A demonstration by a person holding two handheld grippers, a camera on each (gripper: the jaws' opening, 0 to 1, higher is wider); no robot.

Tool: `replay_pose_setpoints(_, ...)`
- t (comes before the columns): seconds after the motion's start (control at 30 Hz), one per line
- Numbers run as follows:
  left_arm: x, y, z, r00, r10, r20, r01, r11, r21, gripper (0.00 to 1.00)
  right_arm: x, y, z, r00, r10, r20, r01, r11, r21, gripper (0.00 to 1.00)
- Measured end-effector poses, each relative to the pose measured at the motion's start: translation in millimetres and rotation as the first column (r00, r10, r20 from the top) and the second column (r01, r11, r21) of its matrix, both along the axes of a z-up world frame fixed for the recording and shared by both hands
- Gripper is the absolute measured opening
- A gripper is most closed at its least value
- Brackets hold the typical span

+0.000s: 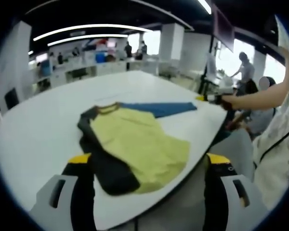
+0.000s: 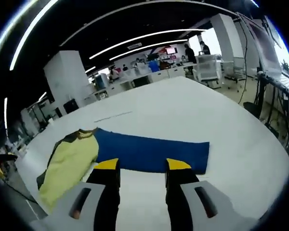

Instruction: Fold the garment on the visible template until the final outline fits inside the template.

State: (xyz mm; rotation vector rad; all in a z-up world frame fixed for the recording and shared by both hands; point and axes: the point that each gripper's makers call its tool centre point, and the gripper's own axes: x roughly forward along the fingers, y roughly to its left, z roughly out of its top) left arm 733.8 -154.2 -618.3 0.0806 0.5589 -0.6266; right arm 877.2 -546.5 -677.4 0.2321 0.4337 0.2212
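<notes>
Partly folded yellow-and-black garment (image 1: 135,147) lies on the white table (image 1: 33,130), overhanging the blue template (image 2: 151,151) at its 9 o'clock end; further folds seem needed; left gripper (image 1: 149,161) and right gripper (image 2: 142,166) both wide, empty.

Bright ceiling strips, soft fisheye blur

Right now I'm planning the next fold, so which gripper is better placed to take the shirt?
Probably the left. The left gripper has open jaws flanking the yellow shirt's near hem. The right gripper, also open, faces the blue template, with the shirt off to its side.
</notes>
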Motion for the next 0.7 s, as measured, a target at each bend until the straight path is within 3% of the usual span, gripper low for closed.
replay_pose_setpoints(0.1,0.0,1.4,0.4,1.000,0.001,0.002,-0.001,1.000,-0.002,0.91,3.4,18.4,18.2,0.999,0.035,0.030,-0.035,0.999,0.013,0.45)
replay_pose_setpoints(0.4,-1.4,5.4,1.0,1.000,0.009,0.009,-0.009,1.000,-0.005,0.90,-1.9,52.4,47.1,0.988,0.125,0.092,-0.122,0.992,-0.033,0.66)
replay_pose_setpoints(0.53,-2.6,5.6,-0.9,1.000,0.008,0.006,-0.008,1.000,-0.003,0.90,0.5,51.5,50.9,0.984,0.140,0.110,-0.137,0.990,-0.036,0.80)
replay_pose_setpoints(0.7,-2.8,5.2,-2.0,1.000,0.006,0.005,-0.006,1.000,-0.002,0.90,-2.6,56.0,53.7,0.979,0.167,0.119,-0.164,0.986,-0.034,0.86)
